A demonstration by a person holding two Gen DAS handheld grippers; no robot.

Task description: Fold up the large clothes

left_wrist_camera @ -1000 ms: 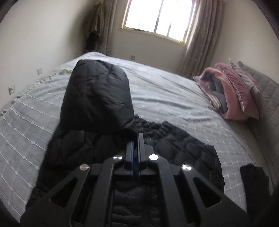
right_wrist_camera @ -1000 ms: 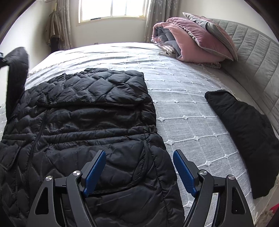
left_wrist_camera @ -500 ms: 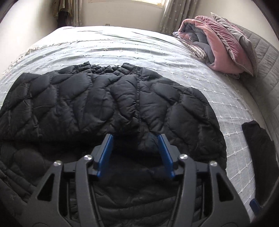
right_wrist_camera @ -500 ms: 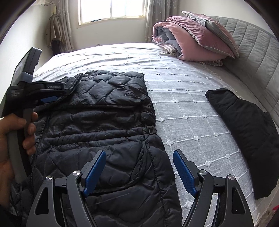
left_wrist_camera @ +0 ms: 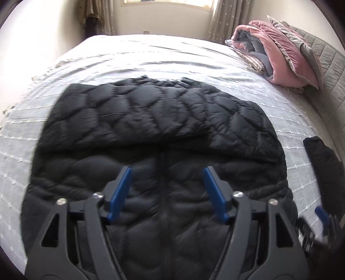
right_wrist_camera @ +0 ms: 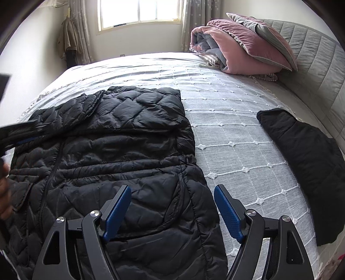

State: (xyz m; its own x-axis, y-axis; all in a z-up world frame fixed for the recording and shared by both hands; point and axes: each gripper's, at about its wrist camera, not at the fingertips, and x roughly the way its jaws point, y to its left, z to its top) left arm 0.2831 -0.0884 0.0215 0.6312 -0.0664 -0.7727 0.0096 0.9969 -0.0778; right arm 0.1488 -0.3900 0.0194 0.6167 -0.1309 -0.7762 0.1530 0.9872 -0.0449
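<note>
A black quilted puffer jacket [left_wrist_camera: 159, 133] lies flat on the grey bedspread [left_wrist_camera: 151, 58], zip side up, with its sleeves folded across the chest. It also shows in the right wrist view [right_wrist_camera: 120, 150]. My left gripper [left_wrist_camera: 167, 172] is open and empty, hovering over the zip in the jacket's middle. It appears blurred at the left edge of the right wrist view [right_wrist_camera: 21, 133]. My right gripper [right_wrist_camera: 172, 193] is open and empty above the jacket's lower right hem. Its blue pad shows at the right edge of the left wrist view [left_wrist_camera: 322, 215].
A second black garment [right_wrist_camera: 306, 163] lies folded on the bedspread [right_wrist_camera: 226, 120] to the right, also in the left wrist view [left_wrist_camera: 323, 163]. Pink and grey bedding [right_wrist_camera: 239, 47] is piled against the headboard [right_wrist_camera: 319, 60]. A window [right_wrist_camera: 138, 13] and curtains are at the far wall.
My left gripper let go of the sleeve it had carried over, leaving it folded across the chest. It opened wide and drew back over the jacket's middle. My right gripper stayed still.
</note>
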